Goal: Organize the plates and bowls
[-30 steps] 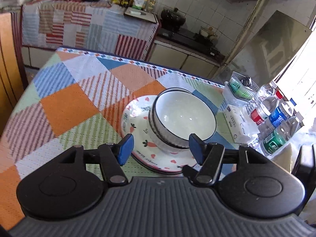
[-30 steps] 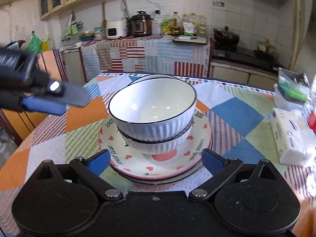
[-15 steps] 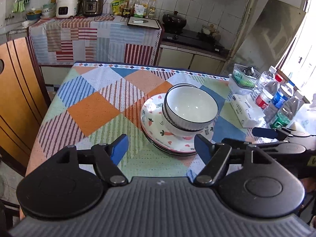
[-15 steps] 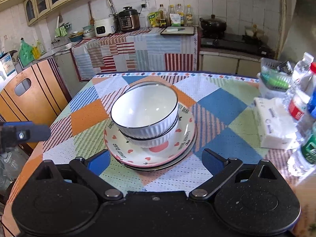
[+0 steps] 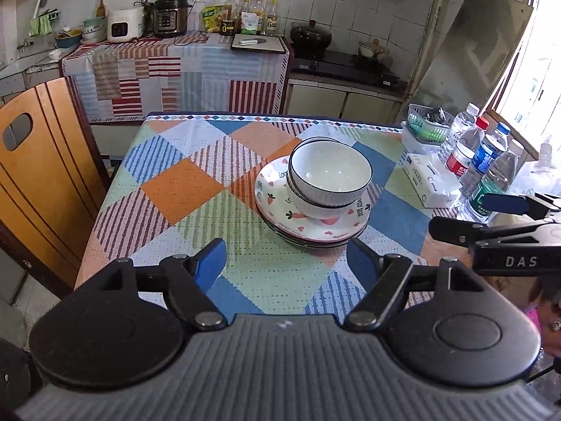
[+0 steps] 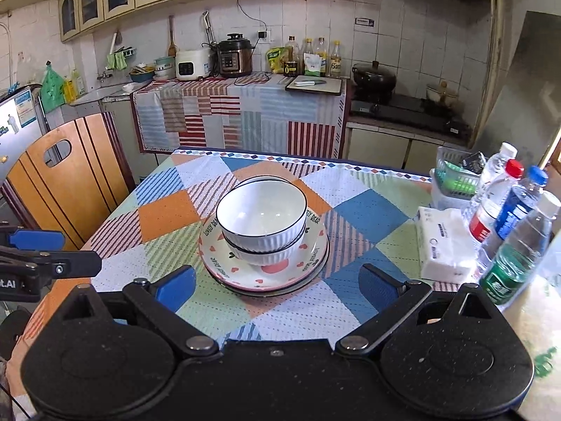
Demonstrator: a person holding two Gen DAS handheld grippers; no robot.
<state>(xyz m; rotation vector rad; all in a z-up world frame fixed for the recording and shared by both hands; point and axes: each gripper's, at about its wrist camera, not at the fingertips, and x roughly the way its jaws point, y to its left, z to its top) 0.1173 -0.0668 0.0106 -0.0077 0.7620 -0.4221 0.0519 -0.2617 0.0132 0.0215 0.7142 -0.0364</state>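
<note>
Bowls (image 6: pixel 263 224) nested on plates (image 6: pixel 245 273), tissues (image 6: pixel 441 242) & bottles (image 6: pixel 505 217) beside, both grippers (image 5: pixel 285 263) (image 6: pixel 277 284) wide open, empty

From my jaws, the bowls (image 6: pixel 261 224) sit nested on the plates (image 6: pixel 245 273) mid-table (image 6: pixel 168 217), tissue pack (image 6: pixel 441 242) and bottles (image 6: pixel 505 217) right of the plates, chair (image 6: pixel 66 189) left.

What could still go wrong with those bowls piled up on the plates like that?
The top bowl sits off-centre in the lower bowl, so a bump to the table might tip it. The whole pile rests on stacked plates, so lifting a plate would carry the bowls along. The water bottles crowd the table's right side, where a careless swing of the right gripper could topple them.
</note>
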